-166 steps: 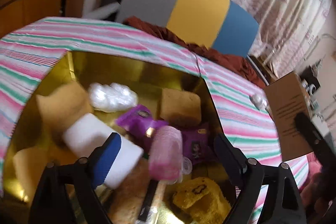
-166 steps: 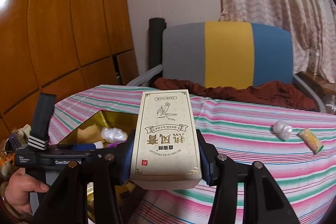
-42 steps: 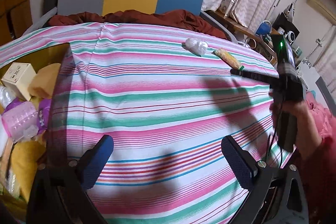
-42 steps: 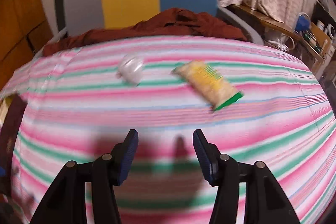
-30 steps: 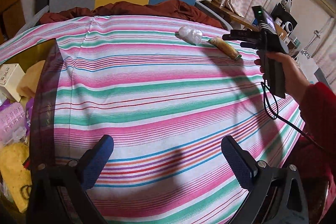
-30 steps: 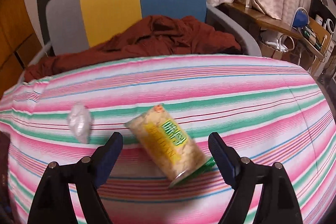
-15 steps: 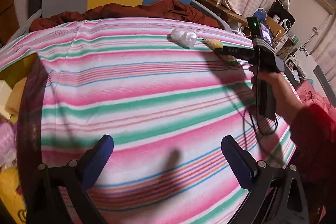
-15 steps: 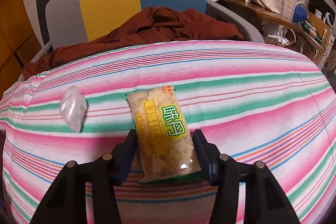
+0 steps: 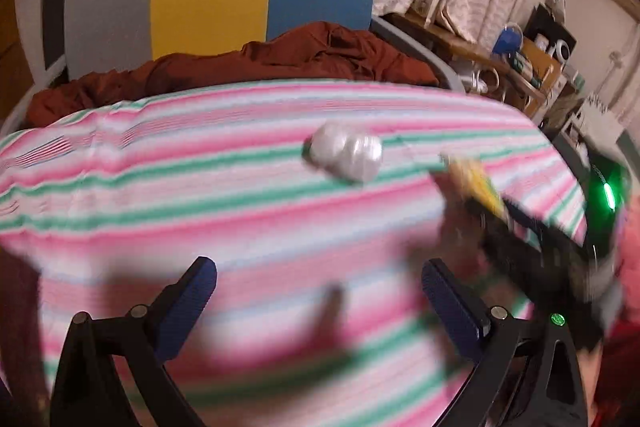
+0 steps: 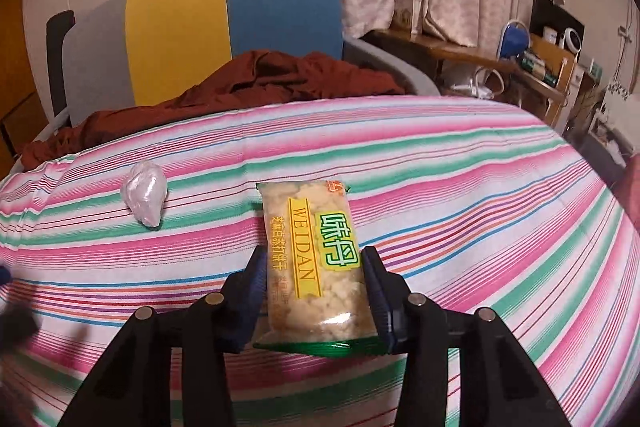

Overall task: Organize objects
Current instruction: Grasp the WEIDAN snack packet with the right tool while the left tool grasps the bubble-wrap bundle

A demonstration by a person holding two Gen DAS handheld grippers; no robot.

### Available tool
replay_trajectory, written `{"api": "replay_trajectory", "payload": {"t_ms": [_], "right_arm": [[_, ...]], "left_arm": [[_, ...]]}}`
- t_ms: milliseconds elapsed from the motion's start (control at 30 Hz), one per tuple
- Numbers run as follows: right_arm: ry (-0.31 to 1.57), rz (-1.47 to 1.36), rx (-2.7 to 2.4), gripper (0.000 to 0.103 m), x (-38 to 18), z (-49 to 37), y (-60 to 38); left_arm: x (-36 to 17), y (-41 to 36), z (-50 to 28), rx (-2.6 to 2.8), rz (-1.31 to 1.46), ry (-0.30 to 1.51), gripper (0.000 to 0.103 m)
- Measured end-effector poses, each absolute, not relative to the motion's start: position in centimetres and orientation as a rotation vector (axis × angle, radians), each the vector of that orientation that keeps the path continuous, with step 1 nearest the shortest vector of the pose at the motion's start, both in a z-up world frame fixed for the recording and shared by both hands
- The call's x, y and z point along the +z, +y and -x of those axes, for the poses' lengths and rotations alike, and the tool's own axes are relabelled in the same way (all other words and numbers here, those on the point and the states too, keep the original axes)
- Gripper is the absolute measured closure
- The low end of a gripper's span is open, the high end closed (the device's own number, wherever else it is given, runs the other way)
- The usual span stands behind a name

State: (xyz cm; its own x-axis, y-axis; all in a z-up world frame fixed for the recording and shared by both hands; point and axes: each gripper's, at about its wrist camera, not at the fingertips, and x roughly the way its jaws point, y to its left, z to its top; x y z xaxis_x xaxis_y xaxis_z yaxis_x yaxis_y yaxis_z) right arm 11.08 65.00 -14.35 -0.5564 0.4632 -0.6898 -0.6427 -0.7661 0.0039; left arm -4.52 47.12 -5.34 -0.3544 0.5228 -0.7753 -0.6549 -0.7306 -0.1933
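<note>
I'm closing my right gripper [image 10: 316, 283] on the snack packet [image 10: 316, 255] at lower centre of the right wrist view; the jaws have just been narrowing from wide to about a third open, and the blue pads are sitting against both long sides of the packet's near half, so I'm reading this as a grip taking hold, though I can't tell how firmly they are pressing. The packet is lying lengthwise along my fingers on the striped tablecloth [image 10: 480, 219], its green sealed end nearest the camera and its far end poking out past the fingertips. The white crumpled wrapper [image 10: 145, 198] is sitting apart from it at middle left of that frame, loose on the cloth. In the left wrist view my left gripper [image 9: 320, 297] is hanging over the cloth at the bottom of the frame with its jaws spread wide and nothing between them; the picture is blurred, the wrapper [image 9: 346, 157] is showing just above centre, and the packet [image 9: 474, 183] is at right with the dark body of the right gripper behind it. Step in hand, as I judge it: picking up the snack packet, one of two loose items not yet put away. The next move is calling for a lift without crushing the crumbly contents, then a carry to wherever the items are being collected, which neither frame is showing; the empty left gripper looks placed to take the wrapper
</note>
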Motion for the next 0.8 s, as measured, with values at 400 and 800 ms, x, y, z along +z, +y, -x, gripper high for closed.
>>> {"api": "replay_trajectory", "payload": {"t_ms": [400,800], "right_arm": [[0.383,0.879,2.259,0.056,-14.9,-11.6,65.9],[0.366,0.869,2.247,0.056,-15.0,-11.6,65.7]], "left_arm": [[-7.2,56.3,10.3,2.203,1.1,0.341,0.0],[-9.6,56.4,10.6,2.211,1.025,0.371,0.036]]}}
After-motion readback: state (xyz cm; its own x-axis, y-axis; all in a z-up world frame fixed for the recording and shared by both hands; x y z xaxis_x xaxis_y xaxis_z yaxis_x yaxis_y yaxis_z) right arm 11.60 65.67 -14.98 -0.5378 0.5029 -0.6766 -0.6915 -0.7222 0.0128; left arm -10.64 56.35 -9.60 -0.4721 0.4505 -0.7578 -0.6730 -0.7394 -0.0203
